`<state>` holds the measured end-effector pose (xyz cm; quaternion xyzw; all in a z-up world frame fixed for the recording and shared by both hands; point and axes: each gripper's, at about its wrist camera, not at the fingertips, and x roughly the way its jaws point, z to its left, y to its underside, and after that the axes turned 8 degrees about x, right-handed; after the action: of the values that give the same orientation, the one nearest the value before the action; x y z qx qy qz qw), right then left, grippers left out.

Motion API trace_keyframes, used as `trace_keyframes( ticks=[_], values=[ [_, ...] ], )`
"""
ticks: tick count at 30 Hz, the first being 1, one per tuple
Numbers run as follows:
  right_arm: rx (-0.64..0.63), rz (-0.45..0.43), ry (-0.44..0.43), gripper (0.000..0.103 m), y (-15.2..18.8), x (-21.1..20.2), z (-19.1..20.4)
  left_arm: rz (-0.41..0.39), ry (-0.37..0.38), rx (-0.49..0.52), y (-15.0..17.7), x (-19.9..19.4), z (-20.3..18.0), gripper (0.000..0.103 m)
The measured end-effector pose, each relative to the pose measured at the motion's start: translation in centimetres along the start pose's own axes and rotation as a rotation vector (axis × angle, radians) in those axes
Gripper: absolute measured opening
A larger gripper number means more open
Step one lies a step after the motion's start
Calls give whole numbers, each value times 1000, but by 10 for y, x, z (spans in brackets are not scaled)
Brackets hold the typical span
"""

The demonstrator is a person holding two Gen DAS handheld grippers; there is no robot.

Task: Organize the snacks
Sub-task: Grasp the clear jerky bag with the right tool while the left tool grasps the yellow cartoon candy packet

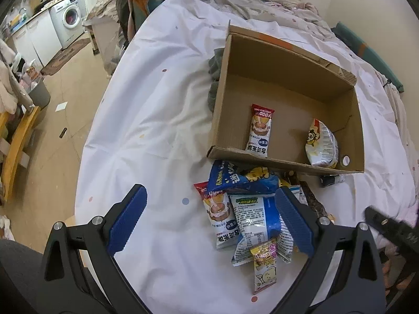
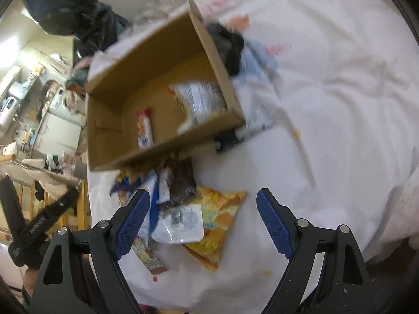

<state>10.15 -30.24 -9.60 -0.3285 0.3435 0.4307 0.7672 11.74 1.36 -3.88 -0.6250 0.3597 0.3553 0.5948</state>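
Note:
An open cardboard box (image 1: 288, 60) lies on the white sheet; it also shows in the right wrist view (image 2: 104, 120). Inside lie a red-topped snack packet (image 1: 259, 130) and a white-and-yellow bag (image 1: 322, 144). A pile of snack packets (image 1: 248, 209) lies in front of the box, with a blue bag (image 1: 243, 178) on top. In the right wrist view the pile holds a yellow bag (image 2: 220, 217) and a white packet (image 2: 180, 225). My left gripper (image 1: 212, 219) is open above the pile's left side. My right gripper (image 2: 203, 222) is open over the yellow bag.
The bed's left edge drops to a wooden floor (image 1: 60, 120) with a washing machine (image 1: 68, 17) and cupboards beyond. Dark clothes (image 1: 141, 2) lie at the bed's far end. A dark cloth (image 1: 216, 78) sits beside the box. Rumpled bedding (image 2: 340, 78) spreads to the right.

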Motion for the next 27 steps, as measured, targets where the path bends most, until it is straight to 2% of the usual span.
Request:
trace_keyframes(
  ticks=[1, 4, 10, 12, 16, 18, 19, 21, 27],
  values=[
    [5, 43, 8, 86, 1, 10, 0, 5, 2, -8, 0, 1, 2, 97],
    [-45, 76, 62, 86, 3, 27, 11, 23, 8, -21, 1, 4, 4, 97],
    [-284, 155, 216, 83, 8, 71, 57, 37, 27, -46, 0, 6, 9, 97],
    [-345, 185, 232, 83, 11, 83, 68, 38, 30, -53, 0, 6, 11, 97],
    [-473, 187, 323, 83, 20, 109, 86, 53, 39, -72, 1, 10, 16, 97],
    [-498, 185, 355, 82, 21, 118, 86, 61, 44, -83, 0, 12, 17, 97],
    [-498, 188, 364, 81, 21, 123, 84, 64, 47, -88, 0, 12, 17, 97],
    [-476, 191, 343, 66, 21, 124, 80, 67, 55, -98, -1, 14, 17, 97],
    [-453, 162, 269, 65, 20, 102, 73, 63, 64, -91, -2, 13, 13, 97]
  ],
)
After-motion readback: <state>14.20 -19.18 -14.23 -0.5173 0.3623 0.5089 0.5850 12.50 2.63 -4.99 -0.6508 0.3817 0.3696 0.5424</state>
